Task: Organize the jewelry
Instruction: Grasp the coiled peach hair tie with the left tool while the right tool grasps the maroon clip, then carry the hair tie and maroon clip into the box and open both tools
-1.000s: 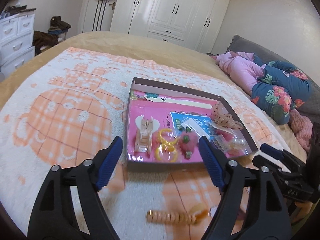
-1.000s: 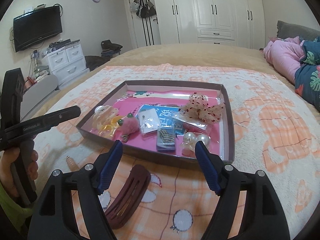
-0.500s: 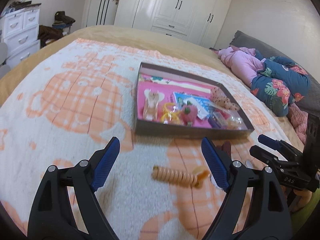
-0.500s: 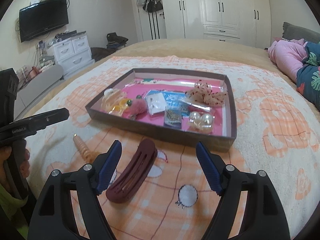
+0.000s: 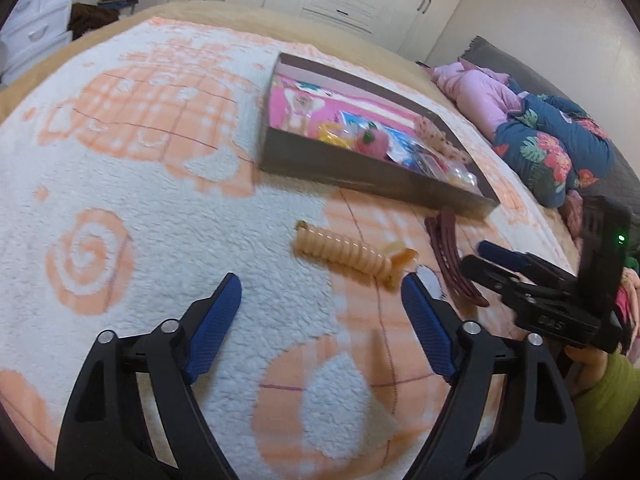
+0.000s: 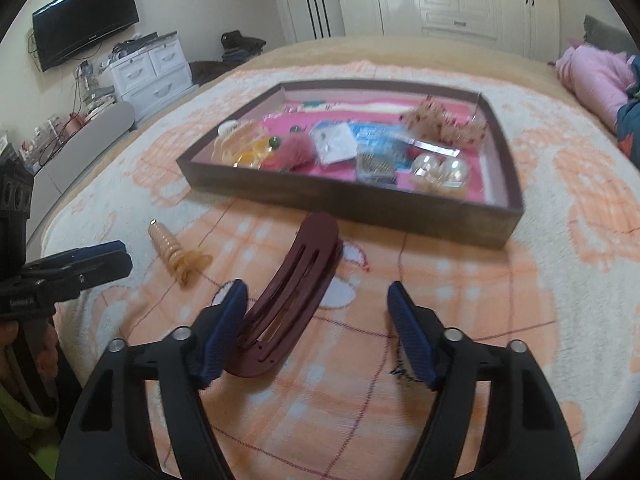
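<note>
A shallow brown box (image 5: pixel 372 182) (image 6: pixel 352 204) with a pink floor holds several hair clips, pearls and packets. A beige spiral hair tie (image 5: pixel 348 254) (image 6: pixel 174 250) lies on the blanket in front of it. A maroon hair clip (image 6: pixel 294 292) (image 5: pixel 452 256) lies to its right. My left gripper (image 5: pixel 322 308) is open, low over the blanket, just short of the spiral tie. My right gripper (image 6: pixel 318 312) is open, its left finger (image 6: pixel 224 332) beside the maroon clip's near end.
An orange-and-white fleece blanket (image 5: pixel 140 184) covers the bed. Pink and blue bedding (image 5: pixel 520 120) is piled at the right. White drawers (image 6: pixel 152 68) and a TV (image 6: pixel 84 20) stand at the left wall, wardrobes at the back.
Both grippers have drawn back from the box and dropped toward the blanket. The spiral tie now lies nearer the left jaws, the maroon clip nearer the right jaws. Both stay open.
</note>
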`<move>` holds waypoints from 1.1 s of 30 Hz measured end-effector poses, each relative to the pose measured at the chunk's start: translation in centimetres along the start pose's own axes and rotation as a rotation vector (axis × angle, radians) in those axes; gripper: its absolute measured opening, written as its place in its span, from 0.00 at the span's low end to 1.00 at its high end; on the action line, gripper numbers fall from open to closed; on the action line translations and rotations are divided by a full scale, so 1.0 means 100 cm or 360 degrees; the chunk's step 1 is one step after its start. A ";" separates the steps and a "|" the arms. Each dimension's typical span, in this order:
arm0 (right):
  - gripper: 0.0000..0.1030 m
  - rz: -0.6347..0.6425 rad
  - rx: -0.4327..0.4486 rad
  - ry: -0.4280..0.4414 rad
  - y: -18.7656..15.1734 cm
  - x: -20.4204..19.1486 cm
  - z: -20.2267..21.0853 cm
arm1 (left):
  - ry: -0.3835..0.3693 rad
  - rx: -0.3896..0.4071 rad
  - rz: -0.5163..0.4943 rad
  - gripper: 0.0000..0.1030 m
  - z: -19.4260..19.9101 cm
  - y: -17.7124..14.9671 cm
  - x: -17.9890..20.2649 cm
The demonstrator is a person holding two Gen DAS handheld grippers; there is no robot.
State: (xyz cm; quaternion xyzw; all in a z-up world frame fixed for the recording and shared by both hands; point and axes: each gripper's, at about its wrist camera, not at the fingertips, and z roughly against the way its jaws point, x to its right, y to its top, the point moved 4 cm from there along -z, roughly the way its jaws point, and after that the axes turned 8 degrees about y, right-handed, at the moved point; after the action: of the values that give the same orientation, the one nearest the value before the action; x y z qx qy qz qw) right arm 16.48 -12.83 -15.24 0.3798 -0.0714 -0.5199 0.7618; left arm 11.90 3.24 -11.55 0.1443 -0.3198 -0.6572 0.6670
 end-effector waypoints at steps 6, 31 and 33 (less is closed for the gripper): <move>0.61 -0.0030 -0.0064 0.0045 0.001 0.000 -0.017 | -0.0098 -0.0051 0.0081 0.67 -0.011 0.001 0.004; 0.31 0.0057 0.0098 -0.0032 0.004 0.010 0.006 | -0.0152 0.0013 0.0124 0.13 -0.033 0.033 0.016; 0.31 0.0038 0.0125 -0.0047 0.005 0.015 0.012 | -0.0162 0.0040 0.0082 0.13 -0.028 0.035 0.023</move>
State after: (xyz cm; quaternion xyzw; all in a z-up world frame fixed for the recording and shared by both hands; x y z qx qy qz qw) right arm 16.97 -14.66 -14.48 0.4009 -0.1075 -0.5131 0.7513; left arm 16.19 0.66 -10.95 0.1109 -0.3652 -0.6423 0.6647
